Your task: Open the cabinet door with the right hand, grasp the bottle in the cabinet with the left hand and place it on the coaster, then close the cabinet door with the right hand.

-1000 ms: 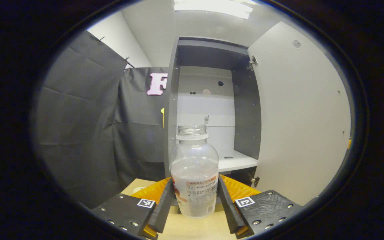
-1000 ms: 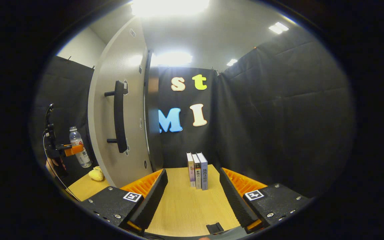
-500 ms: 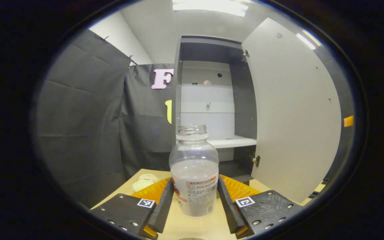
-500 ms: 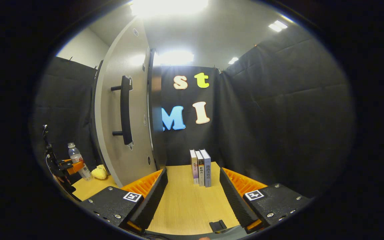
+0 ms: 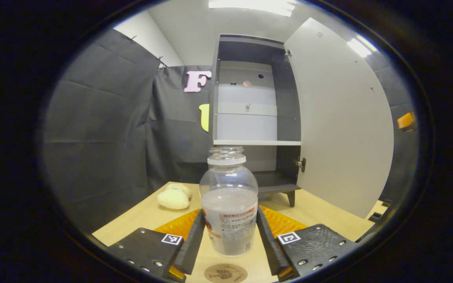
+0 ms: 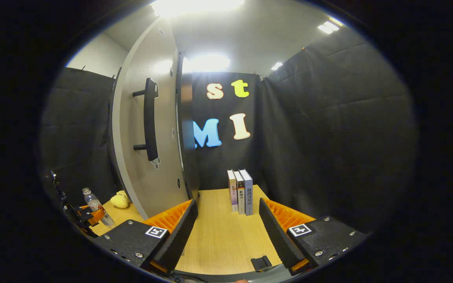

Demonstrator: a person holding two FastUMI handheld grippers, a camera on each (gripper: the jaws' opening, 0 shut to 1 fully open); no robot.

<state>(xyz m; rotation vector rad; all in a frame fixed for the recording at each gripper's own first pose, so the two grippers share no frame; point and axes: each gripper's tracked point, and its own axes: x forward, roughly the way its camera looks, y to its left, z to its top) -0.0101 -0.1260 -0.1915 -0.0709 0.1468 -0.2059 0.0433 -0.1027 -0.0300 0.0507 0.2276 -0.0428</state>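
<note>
My left gripper (image 5: 229, 236) is shut on a clear capless bottle (image 5: 229, 200) partly filled with liquid, held upright just above the wooden table. A round brown coaster (image 5: 225, 273) lies on the table right below the bottle. Behind it the grey cabinet (image 5: 250, 118) stands with its door (image 5: 340, 118) swung wide to the right. In the right gripper view, my right gripper (image 6: 226, 232) is open over the table with nothing between its fingers. The door's outer face with its dark bar handle (image 6: 150, 118) is to its left. Far left, the bottle (image 6: 96, 208) shows in the left gripper (image 6: 89, 216).
A pale plush toy (image 5: 174, 196) lies on the table left of the cabinet; the right gripper view has it (image 6: 120, 199) by the door. Three books (image 6: 240, 191) stand upright at the back of the table. A small black clip (image 6: 261, 262) lies near the front edge.
My left gripper has lowered with the bottle away from the cabinet, and the coaster has come into view beneath it. The right gripper has drifted slightly, staying open.
</note>
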